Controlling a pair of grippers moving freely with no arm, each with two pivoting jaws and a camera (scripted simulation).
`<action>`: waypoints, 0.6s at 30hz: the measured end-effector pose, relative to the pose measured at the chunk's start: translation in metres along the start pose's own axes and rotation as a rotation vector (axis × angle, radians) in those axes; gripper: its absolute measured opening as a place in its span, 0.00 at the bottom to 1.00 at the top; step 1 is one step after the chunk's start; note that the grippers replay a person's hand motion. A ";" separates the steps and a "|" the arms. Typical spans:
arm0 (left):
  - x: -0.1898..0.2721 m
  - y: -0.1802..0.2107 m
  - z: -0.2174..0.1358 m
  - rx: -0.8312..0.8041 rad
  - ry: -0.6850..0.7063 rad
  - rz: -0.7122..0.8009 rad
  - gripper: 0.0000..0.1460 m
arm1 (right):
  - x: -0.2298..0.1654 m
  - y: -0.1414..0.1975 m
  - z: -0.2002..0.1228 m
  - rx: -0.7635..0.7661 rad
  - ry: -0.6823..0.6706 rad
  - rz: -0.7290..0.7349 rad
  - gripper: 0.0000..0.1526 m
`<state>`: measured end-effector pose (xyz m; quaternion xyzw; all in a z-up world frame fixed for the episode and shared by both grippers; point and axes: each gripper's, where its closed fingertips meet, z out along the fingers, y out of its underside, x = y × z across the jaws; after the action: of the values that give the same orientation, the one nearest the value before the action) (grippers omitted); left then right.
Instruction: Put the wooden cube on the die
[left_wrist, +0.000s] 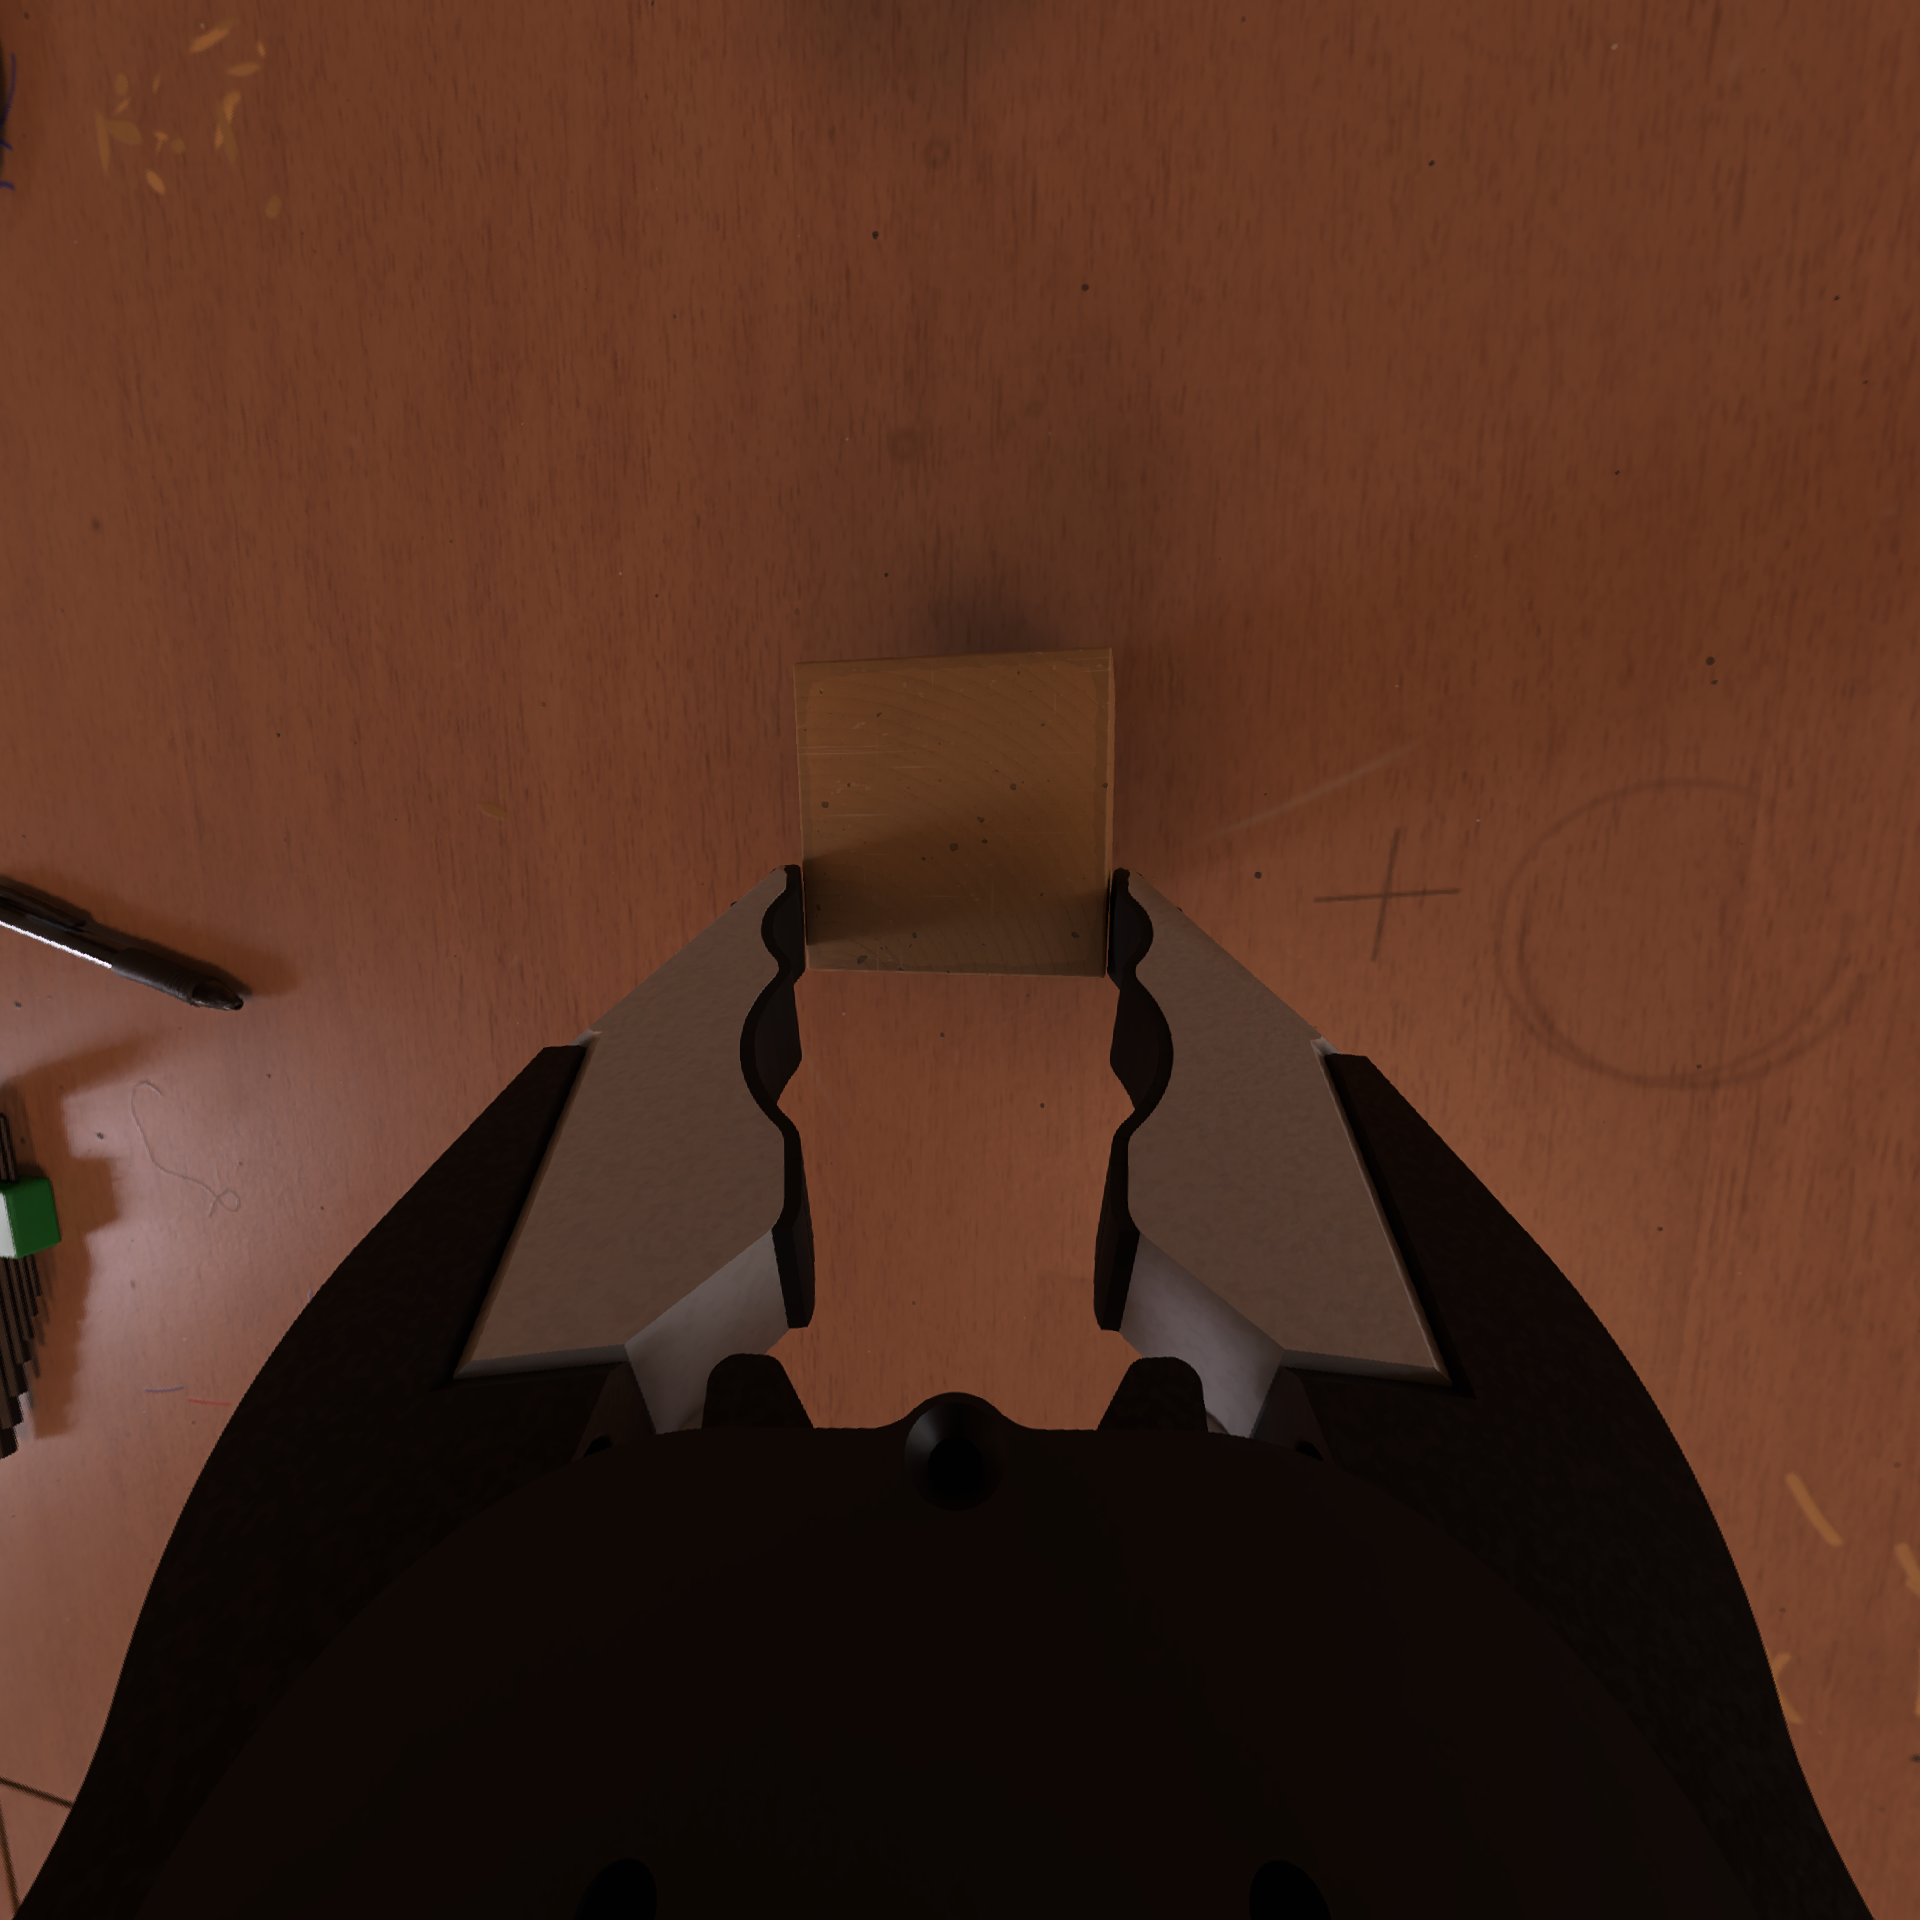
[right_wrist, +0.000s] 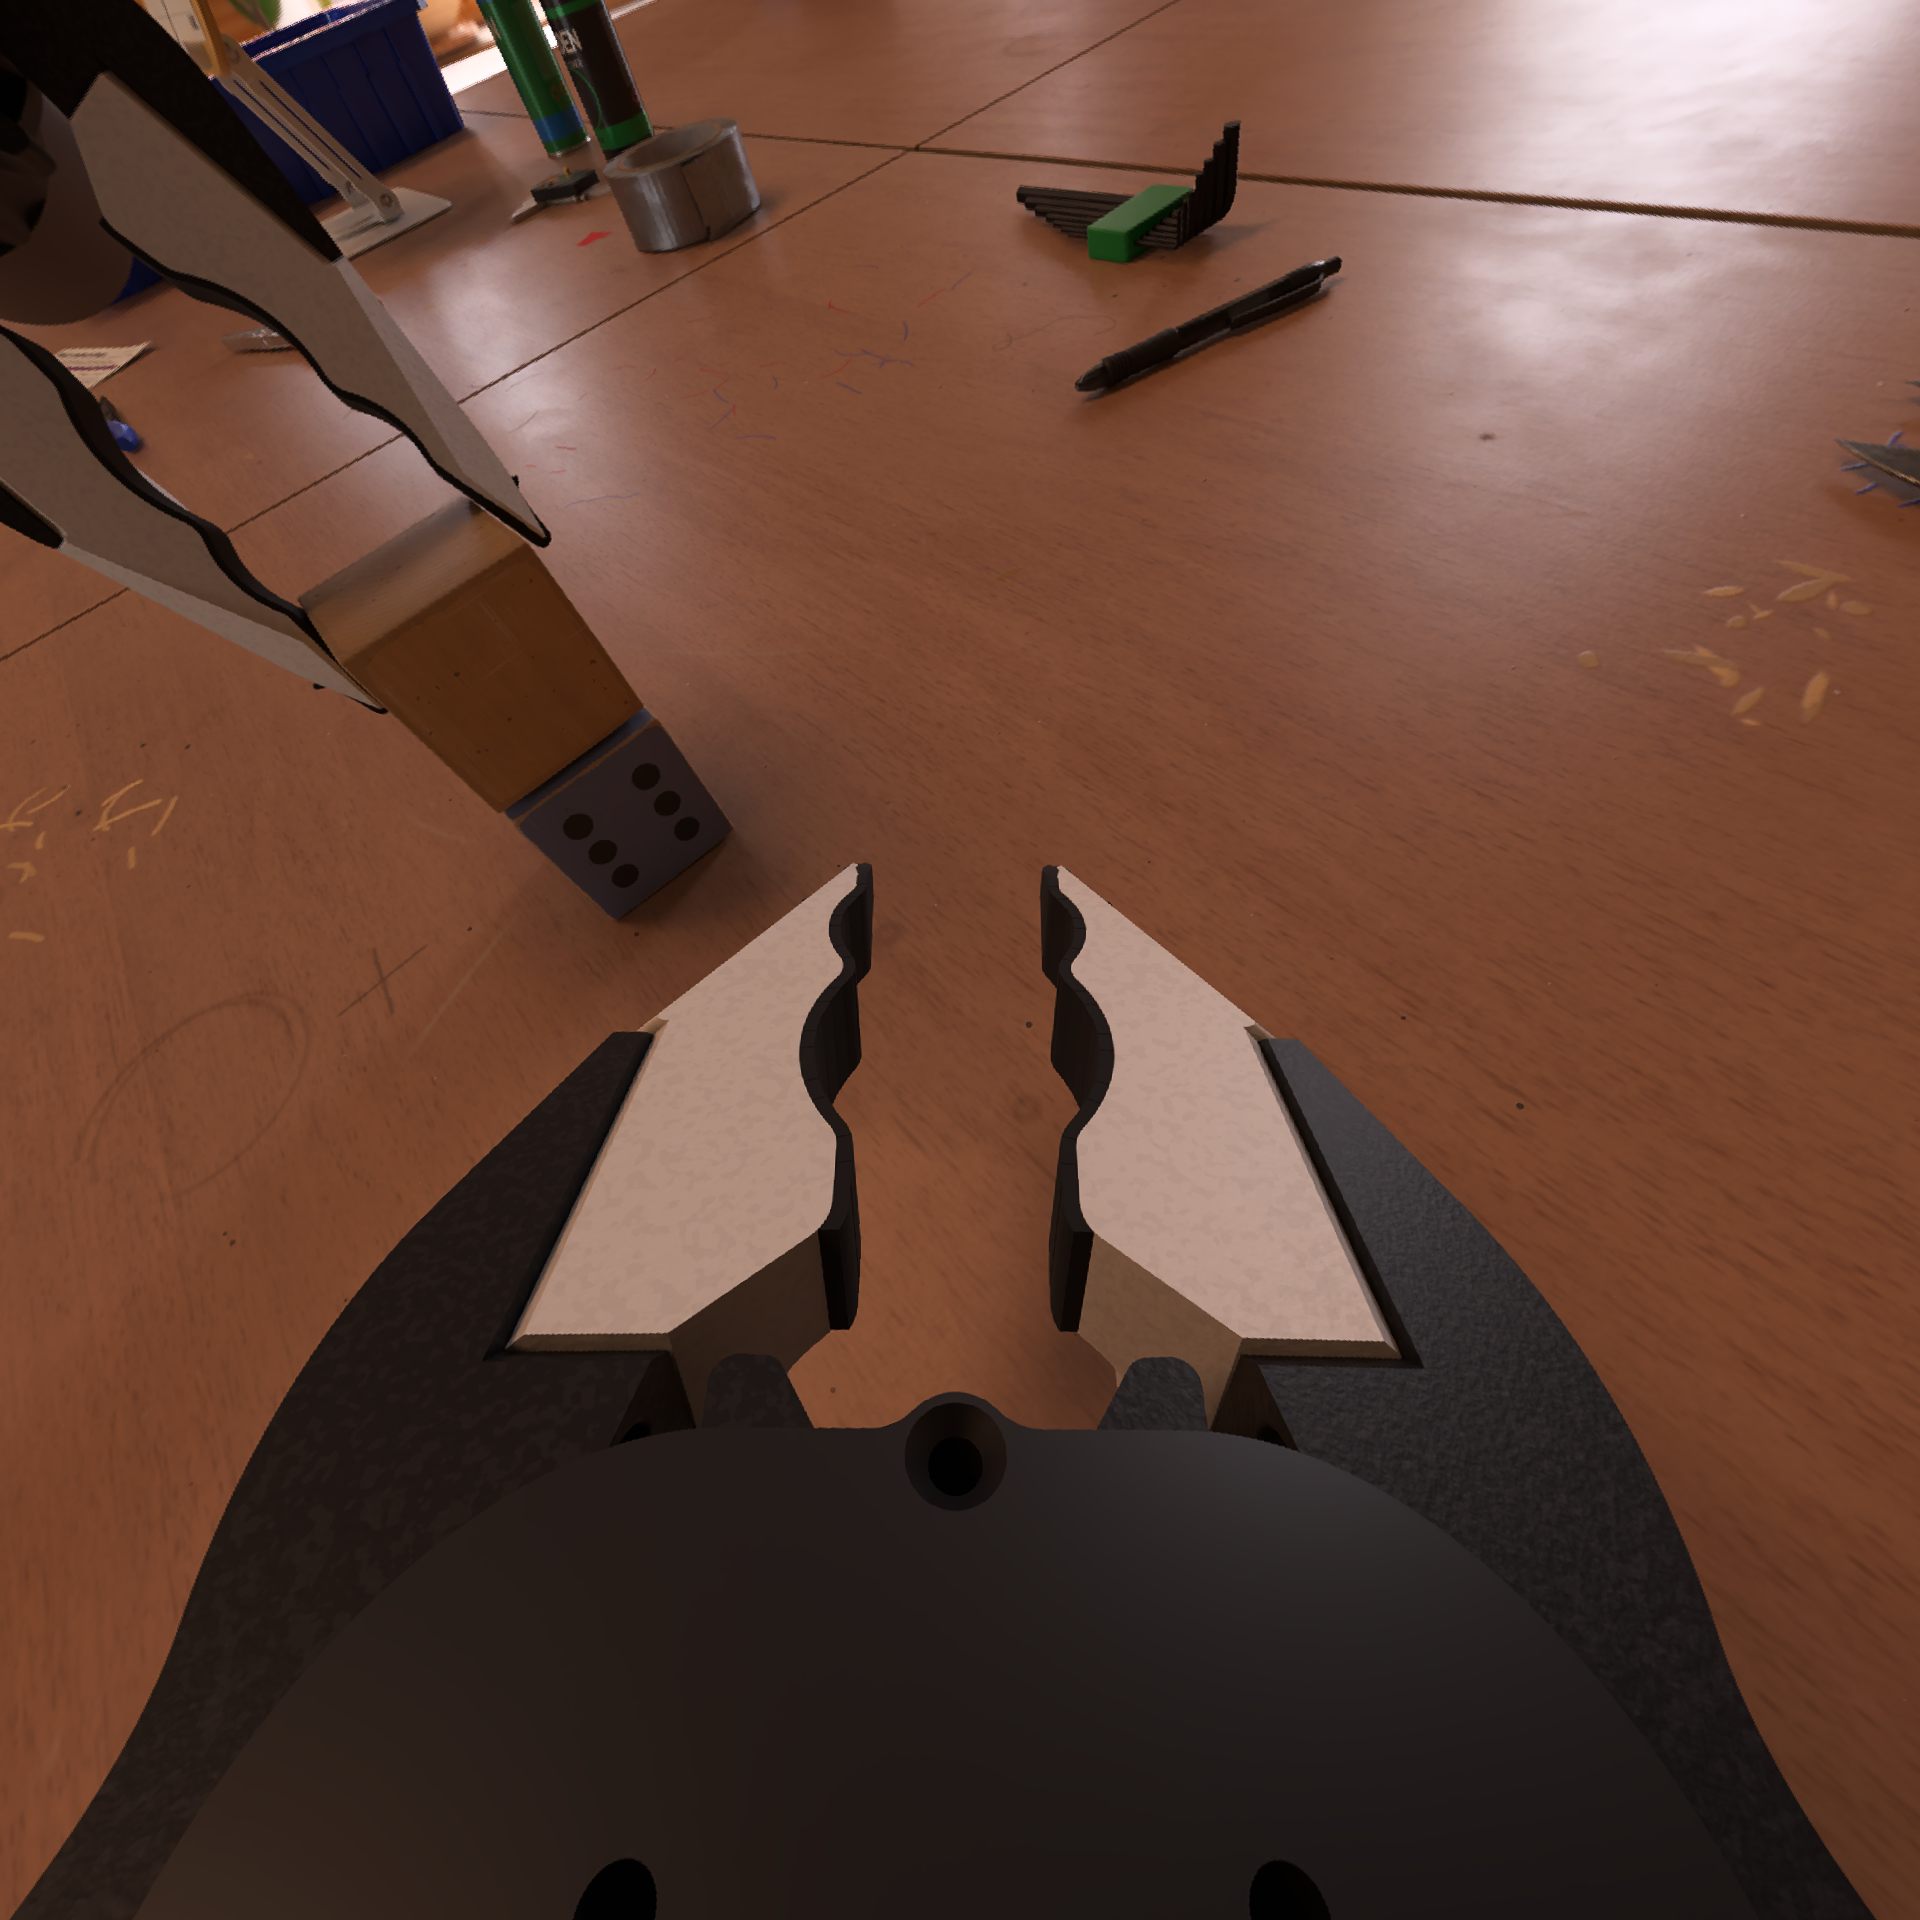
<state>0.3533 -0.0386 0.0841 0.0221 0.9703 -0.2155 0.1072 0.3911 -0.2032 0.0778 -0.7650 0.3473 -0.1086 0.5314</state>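
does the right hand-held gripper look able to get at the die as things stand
Probably only from the side: the die lies just ahead-left of the open right hand-held gripper, but the wooden cube, held by the left hand-held gripper, covers its top.

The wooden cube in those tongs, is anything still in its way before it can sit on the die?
Nothing visible. The left tongs hold the wooden cube directly over the die, and in the right wrist view the cube's lower face seems to meet the die's top already. The right tongs wait open, off to the side.
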 end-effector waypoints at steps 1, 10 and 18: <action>-0.001 0.000 0.001 -0.005 -0.001 0.000 0.41 | 0.000 0.001 0.000 -0.004 -0.002 0.001 0.21; -0.001 -0.004 0.006 0.037 0.011 -0.010 0.47 | -0.029 0.004 0.010 -0.057 -0.135 -0.027 0.30; -0.017 0.033 -0.028 0.075 -0.023 -0.098 0.63 | -0.093 0.030 0.044 -0.242 -0.261 -0.229 0.52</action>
<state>0.3672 0.0027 0.0988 -0.0238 0.9602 -0.2570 0.1068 0.3341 -0.1163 0.0519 -0.8653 0.1969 -0.0259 0.4602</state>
